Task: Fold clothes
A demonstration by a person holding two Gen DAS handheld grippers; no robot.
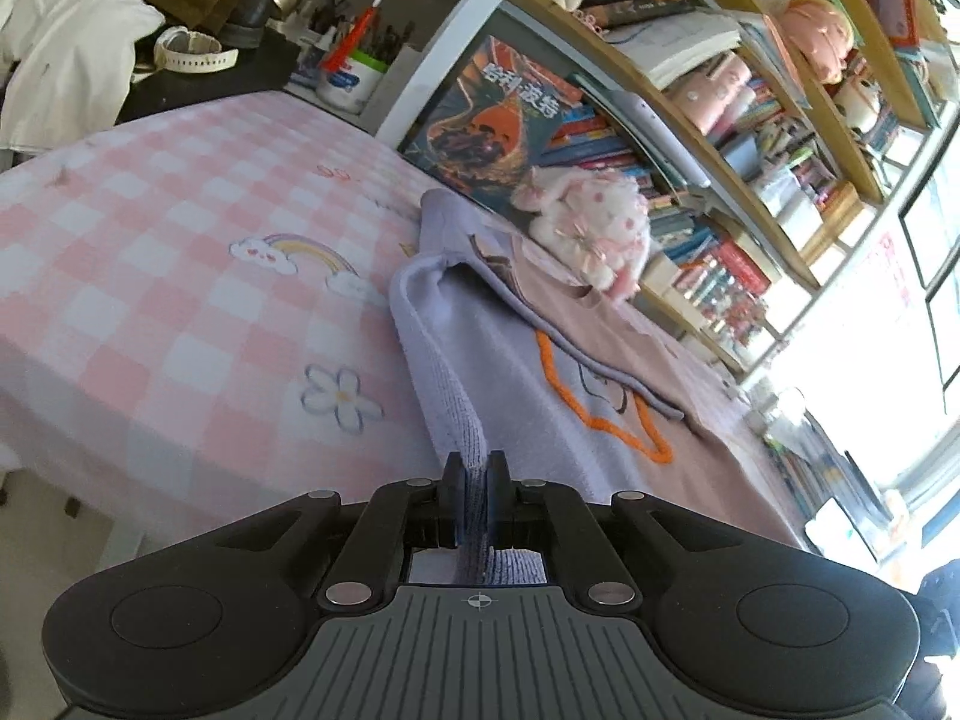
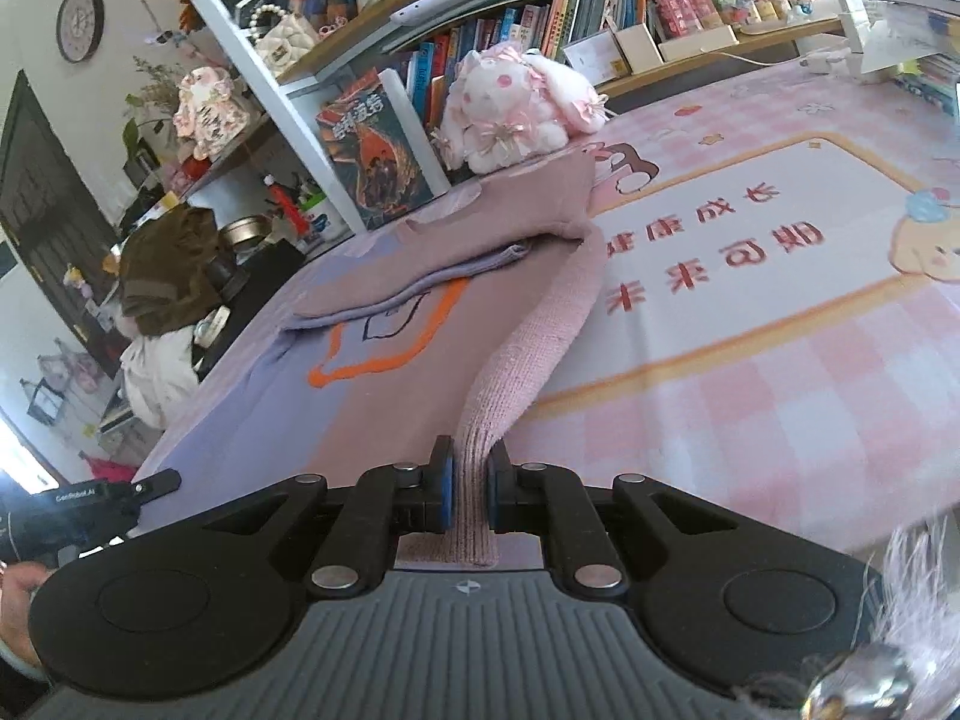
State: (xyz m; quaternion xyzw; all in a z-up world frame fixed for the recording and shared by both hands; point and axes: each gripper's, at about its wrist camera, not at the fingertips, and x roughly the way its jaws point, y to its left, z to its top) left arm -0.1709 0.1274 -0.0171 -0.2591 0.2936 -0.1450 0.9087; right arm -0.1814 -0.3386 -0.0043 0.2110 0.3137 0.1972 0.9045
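Note:
A knitted sweater (image 1: 558, 420), half lilac and half pink with an orange outline on its front, lies spread on the pink checked cloth (image 1: 150, 276). Its sleeves are folded across the chest. My left gripper (image 1: 474, 468) is shut on the lilac hem corner, whose ribbed edge runs up from the jaws toward the sleeve. In the right wrist view the same sweater (image 2: 390, 324) shows its pink side, and my right gripper (image 2: 471, 468) is shut on the pink ribbed hem corner, lifted a little off the table. The left gripper (image 2: 150, 483) shows at the lower left, held by a hand.
A plush rabbit (image 2: 516, 102) and a standing book (image 2: 378, 156) sit just behind the sweater against bookshelves (image 1: 750, 138). A printed mat (image 2: 750, 252) covers the table to the right. Piled clothes (image 1: 66, 42), a pen cup (image 1: 354, 78) and a white watch sit at the far left end.

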